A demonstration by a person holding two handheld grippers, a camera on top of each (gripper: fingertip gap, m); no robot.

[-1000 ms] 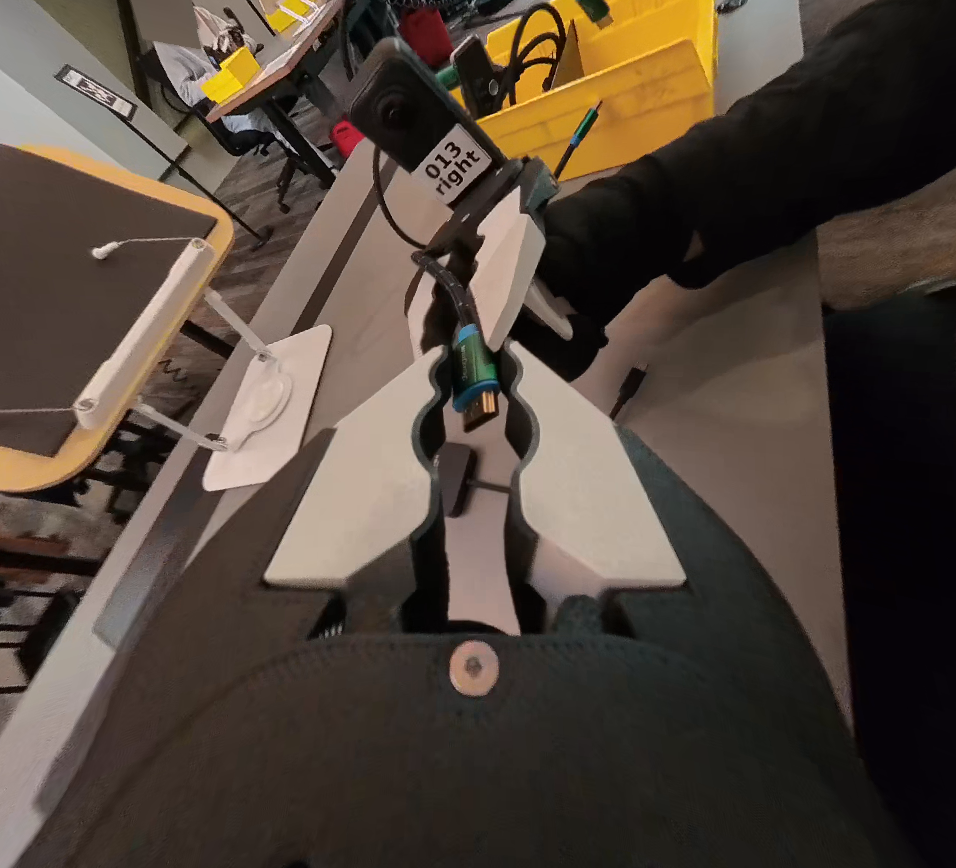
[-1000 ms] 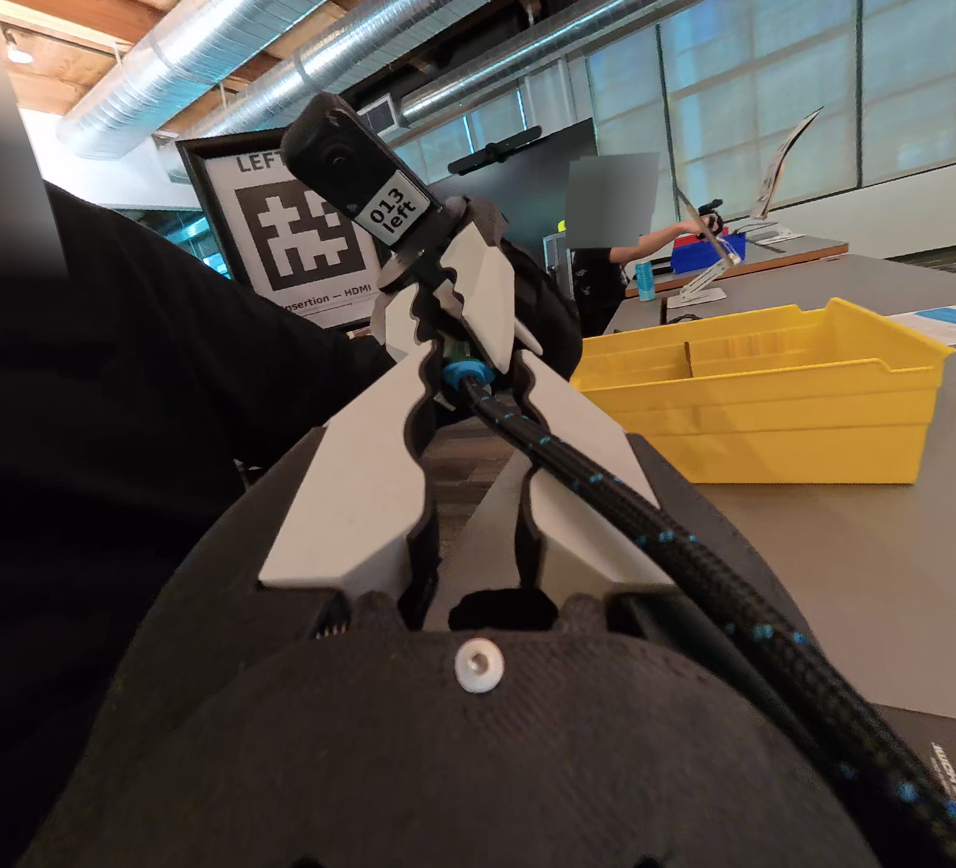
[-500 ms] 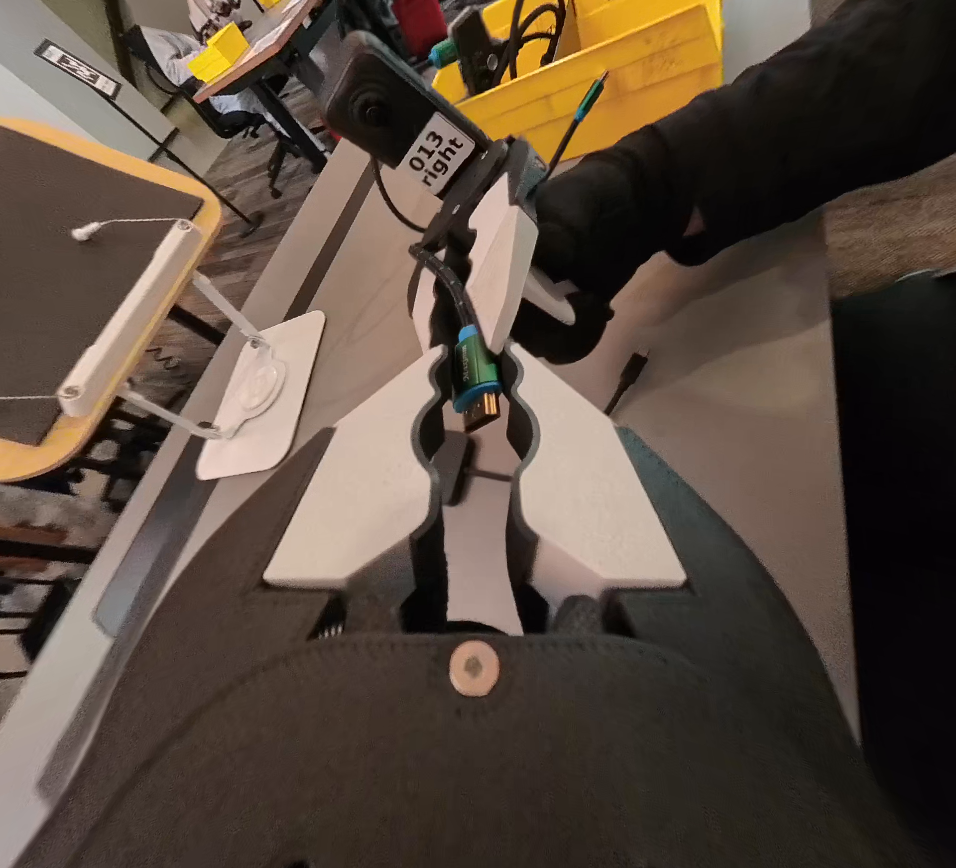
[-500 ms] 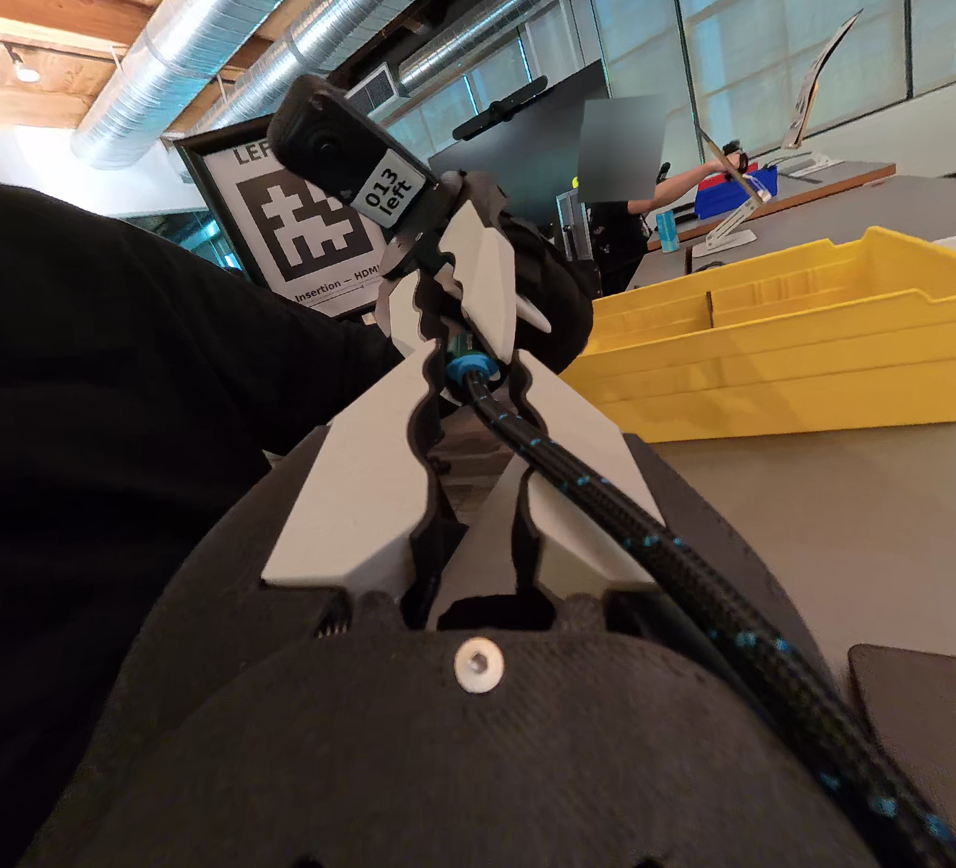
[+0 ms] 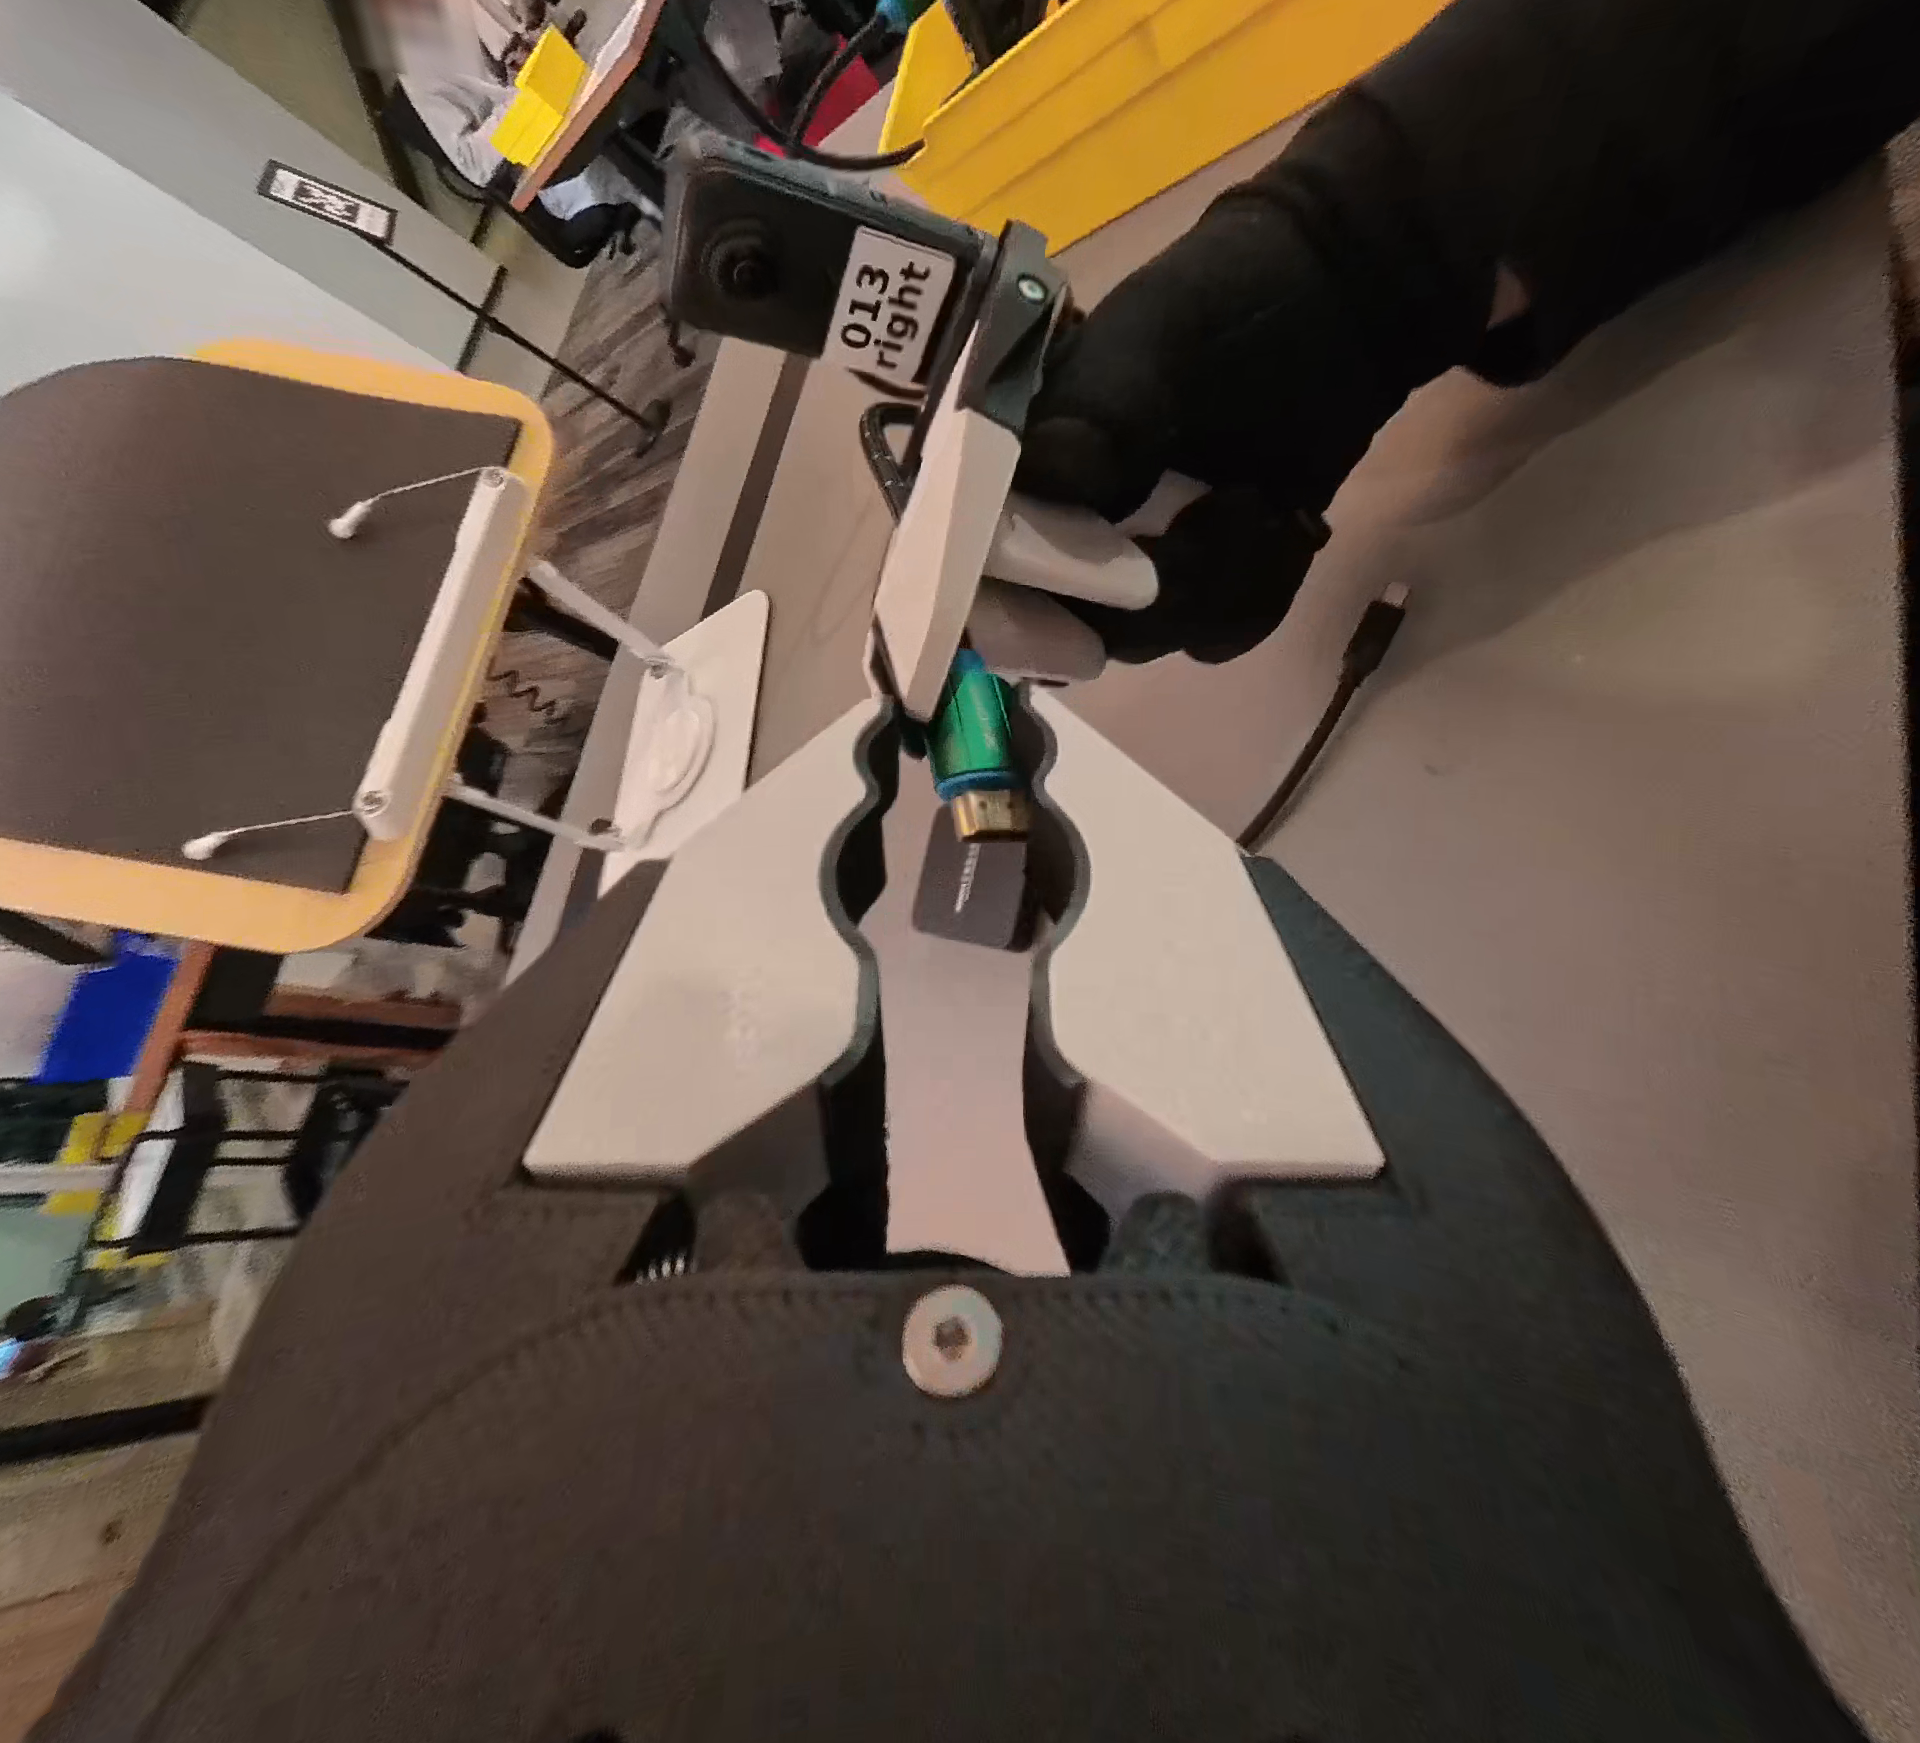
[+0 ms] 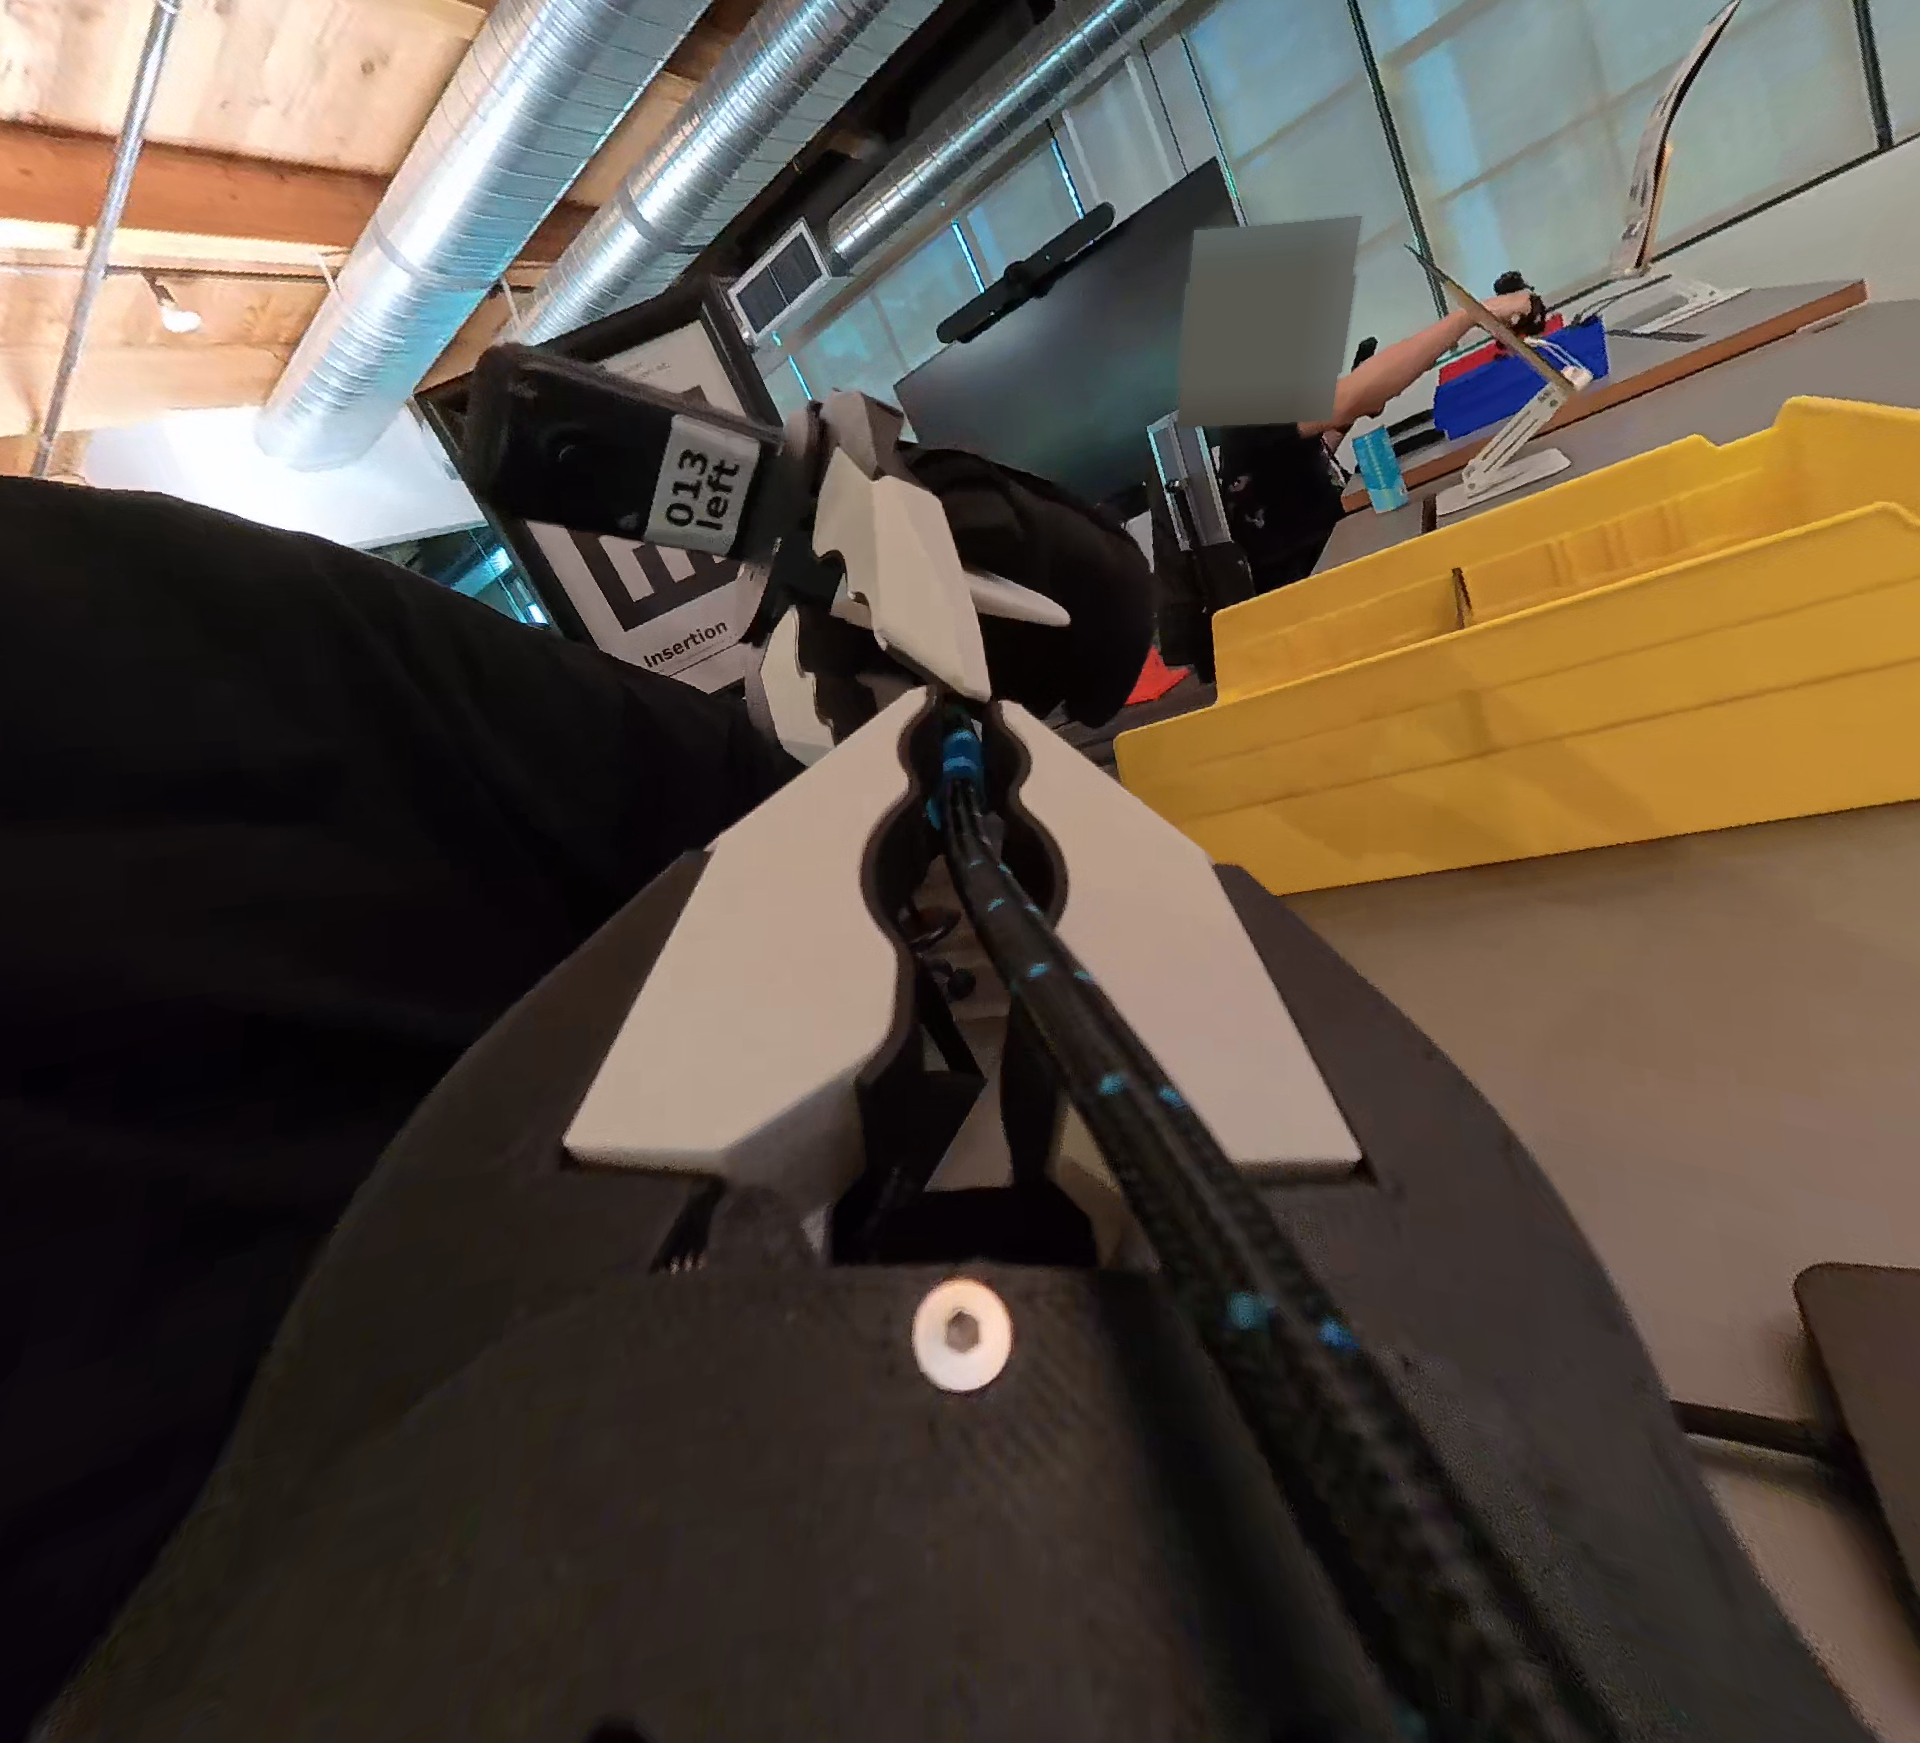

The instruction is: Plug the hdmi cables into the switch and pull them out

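In the left wrist view my left gripper [image 5: 958, 743] holds a small black switch box [image 5: 971, 898] between its white fingers. My right gripper [image 5: 920, 691], in a black-gloved hand, comes down from above and is shut on a green HDMI plug [image 5: 971, 732]. The plug's gold tip [image 5: 992, 815] points at the box's top edge, almost touching it. In the right wrist view my right gripper [image 6: 958, 719] clamps the plug's blue collar [image 6: 961, 758]. The braided black cable [image 6: 1122, 1122] runs back over its body. The left gripper [image 6: 883, 644] faces it closely.
A grey table [image 5: 1558, 862] lies below. Yellow bins [image 5: 1195, 31] [image 6: 1558, 706] with cables stand at its far side. A marker board on a white stand [image 5: 208, 623] is on the left. A loose black cable [image 5: 1340, 717] lies on the table. A dark pad [image 6: 1870, 1381] is near the right gripper. The tips of both grippers are at nearly the same place.
The right gripper has tilted and brought the plug closer to the black box, so the gap between gold tip and box has nearly closed. Both grippers keep their grip.
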